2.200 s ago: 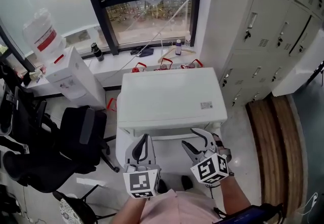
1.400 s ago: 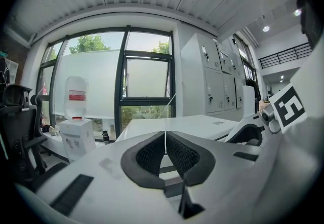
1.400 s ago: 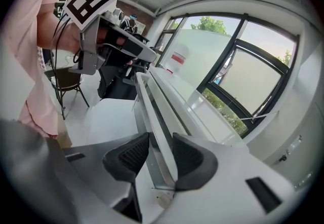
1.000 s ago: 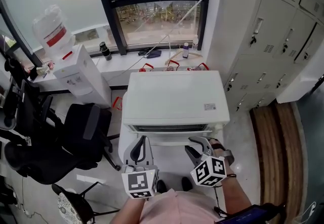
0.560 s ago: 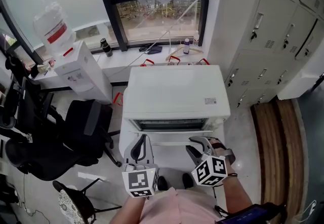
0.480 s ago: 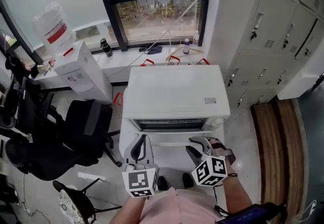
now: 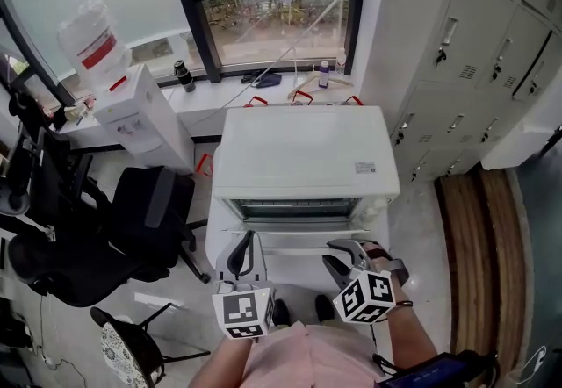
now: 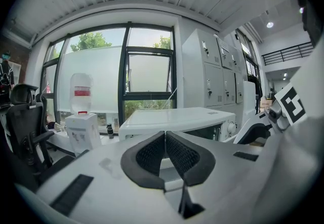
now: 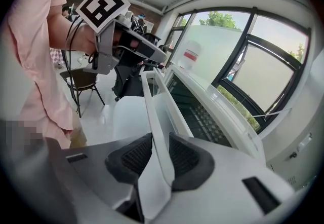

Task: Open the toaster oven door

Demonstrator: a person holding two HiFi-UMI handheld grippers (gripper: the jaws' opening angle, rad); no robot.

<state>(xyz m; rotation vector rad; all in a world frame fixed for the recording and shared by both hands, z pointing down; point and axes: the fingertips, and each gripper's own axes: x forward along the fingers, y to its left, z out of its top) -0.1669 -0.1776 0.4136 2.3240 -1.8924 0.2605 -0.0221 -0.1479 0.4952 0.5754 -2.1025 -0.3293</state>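
A white toaster oven (image 7: 303,154) stands in front of me; it also shows in the left gripper view as the oven (image 8: 174,116). Its door (image 7: 299,233) hangs partly open, with a dark gap showing the rack behind it. My right gripper (image 7: 338,256) is shut on the door's white handle bar (image 9: 154,116), which runs between the black pads (image 9: 132,156) of the right gripper (image 9: 160,159). To the handle's left, my left gripper (image 7: 244,253) is shut on nothing, and the pads of the left gripper (image 8: 165,151) touch.
A water dispenser (image 7: 132,118) with a bottle on top stands at the left, with a black office chair (image 7: 132,237) in front of it. Grey lockers (image 7: 474,53) fill the right side. Bottles (image 7: 183,76) stand on the window sill behind the oven. A wooden bench (image 7: 470,228) lies at the lower right.
The oven door has swung outward with my right gripper on its handle, and the dark gap above it has widened. The left gripper has stayed beside it.
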